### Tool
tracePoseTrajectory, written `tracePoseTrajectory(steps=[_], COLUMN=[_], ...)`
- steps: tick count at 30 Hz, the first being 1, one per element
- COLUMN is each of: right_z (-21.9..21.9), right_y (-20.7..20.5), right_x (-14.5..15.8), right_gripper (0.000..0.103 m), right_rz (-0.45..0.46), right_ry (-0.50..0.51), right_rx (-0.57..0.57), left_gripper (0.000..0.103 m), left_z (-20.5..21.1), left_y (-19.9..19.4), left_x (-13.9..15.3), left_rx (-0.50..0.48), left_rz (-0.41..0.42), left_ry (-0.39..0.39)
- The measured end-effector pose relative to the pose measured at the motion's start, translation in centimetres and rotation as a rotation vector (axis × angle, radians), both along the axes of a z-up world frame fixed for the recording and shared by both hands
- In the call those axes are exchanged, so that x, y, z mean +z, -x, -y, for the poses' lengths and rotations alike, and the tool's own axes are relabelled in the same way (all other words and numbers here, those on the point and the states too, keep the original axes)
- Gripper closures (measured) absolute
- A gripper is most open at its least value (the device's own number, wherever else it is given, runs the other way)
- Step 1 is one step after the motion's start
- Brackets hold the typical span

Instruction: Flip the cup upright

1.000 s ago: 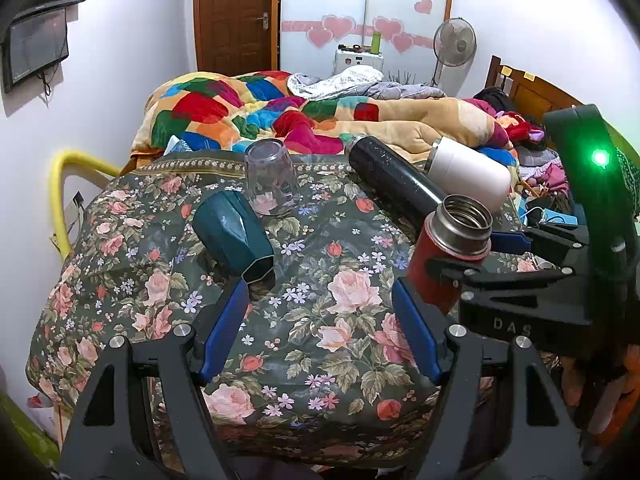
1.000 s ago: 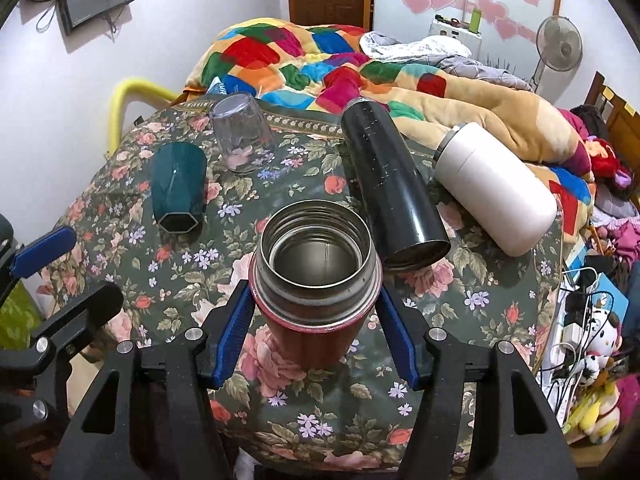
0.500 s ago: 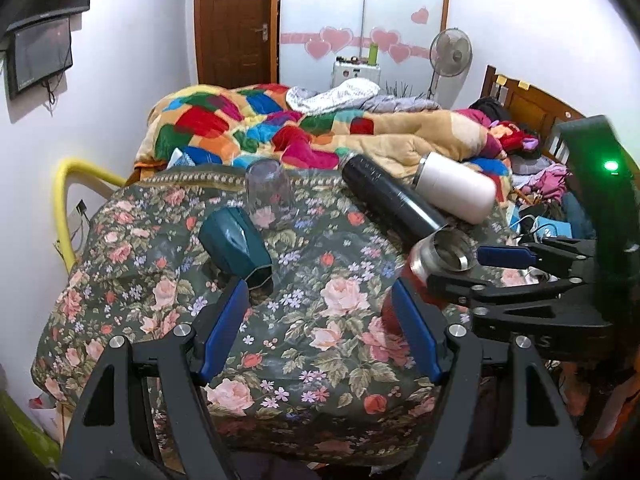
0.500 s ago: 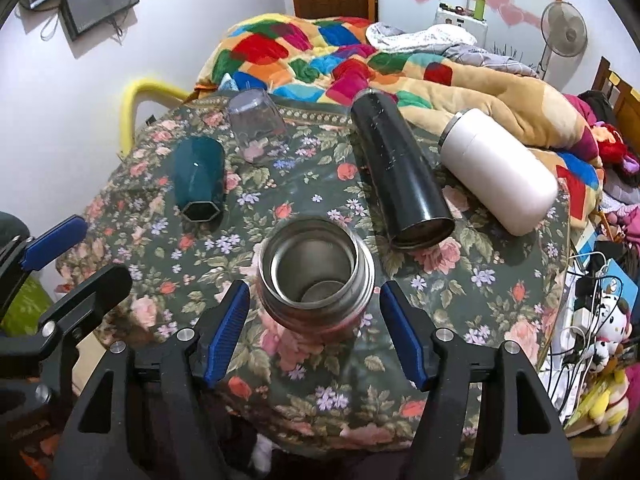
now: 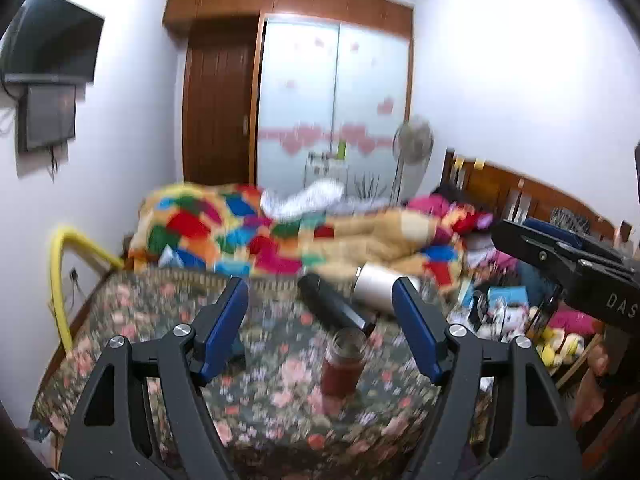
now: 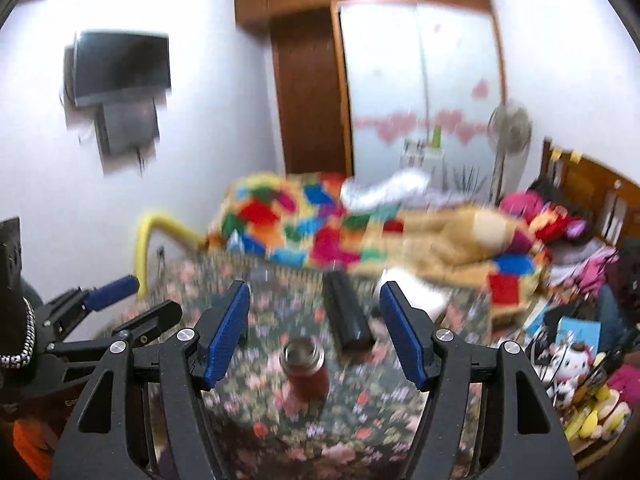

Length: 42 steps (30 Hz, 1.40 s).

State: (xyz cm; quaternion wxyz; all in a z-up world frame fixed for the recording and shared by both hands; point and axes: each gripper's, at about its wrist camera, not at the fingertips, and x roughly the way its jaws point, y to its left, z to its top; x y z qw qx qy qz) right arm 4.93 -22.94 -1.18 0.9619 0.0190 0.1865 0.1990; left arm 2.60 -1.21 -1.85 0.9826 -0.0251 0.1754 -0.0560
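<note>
A red steel cup (image 5: 345, 362) stands upright, mouth up, on the floral-covered table (image 5: 280, 400); it also shows in the right wrist view (image 6: 305, 369). My left gripper (image 5: 322, 330) is open and empty, pulled back from the table. My right gripper (image 6: 314, 334) is open and empty, well back from the cup; its body shows at the right edge of the left wrist view (image 5: 568, 264). A black flask (image 6: 347, 316) and a white flask (image 5: 378, 286) lie on their sides behind the cup. Both views are blurred.
A bed with a patchwork quilt (image 5: 240, 232) lies behind the table. A yellow rail (image 5: 64, 272) stands at the left. Toys and clutter (image 6: 576, 360) sit at the right. A dark cup (image 5: 238, 350) is mostly hidden behind the left finger.
The right gripper has let go of the red cup, which stands upright on the table. Both grippers have pulled back and tilted up, so the table looks farther away.
</note>
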Motion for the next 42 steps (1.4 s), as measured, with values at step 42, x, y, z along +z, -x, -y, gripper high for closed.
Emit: tracePoseTrajectory(steps=[42], right_z=[1.3], right_y=[8.4], right_x=[1.6], right_gripper=[0.000], right_rz=[0.236], right_ry=[-0.027], right_rx=[-0.128], left_gripper=[0.000], left_z=[0.7], left_y=[7.6], left_x=[2.8], left_rx=[0.104], left_rz=[0.197], left_ry=[-0.013])
